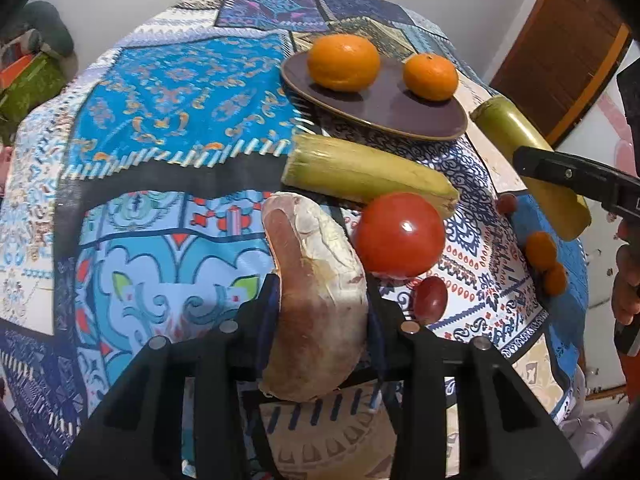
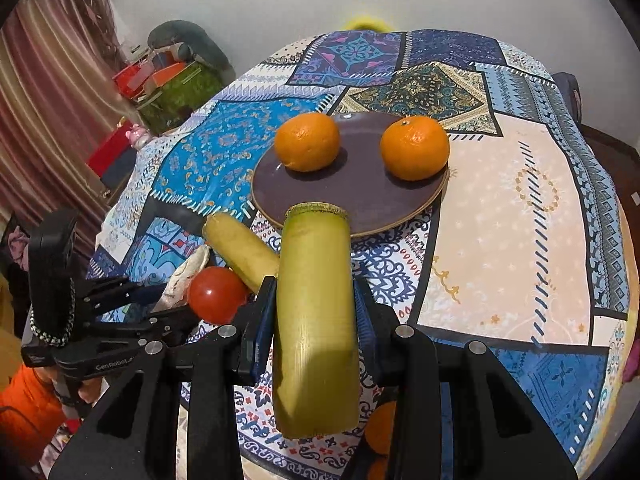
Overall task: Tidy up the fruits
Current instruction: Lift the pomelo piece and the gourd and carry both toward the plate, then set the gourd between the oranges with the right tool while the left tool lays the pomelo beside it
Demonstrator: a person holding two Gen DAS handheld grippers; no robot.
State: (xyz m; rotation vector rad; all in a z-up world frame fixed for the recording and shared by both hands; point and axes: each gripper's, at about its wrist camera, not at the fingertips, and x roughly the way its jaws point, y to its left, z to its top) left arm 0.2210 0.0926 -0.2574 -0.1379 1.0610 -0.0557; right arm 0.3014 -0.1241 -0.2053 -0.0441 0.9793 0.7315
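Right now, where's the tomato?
The tomato lies on the tablecloth, against the near banana piece, just right of the pale fruit wedge gripped by the left gripper.

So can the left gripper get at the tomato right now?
Probably not yet. The left gripper is shut on a pale peel-like piece, so its jaws are full. The tomato lies close ahead and uncovered; reach looks fine once that piece is dropped.

tablecloth (image 2: 500,208): printed cloth, looking matt and a bit wrinkly
plate (image 2: 360,196): smooth, showing a soft sheen, maybe glazed ceramic
tomato (image 1: 400,234): glossy skin, catching a highlight
oranges (image 2: 307,142): dimpled peel, looking dull
cane piece (image 2: 316,320): fibrous, finely ridged, matt
grippers (image 2: 316,316): matt black plastic, shiny metal pins showing
curtain (image 2: 52,92): looking like striped cloth
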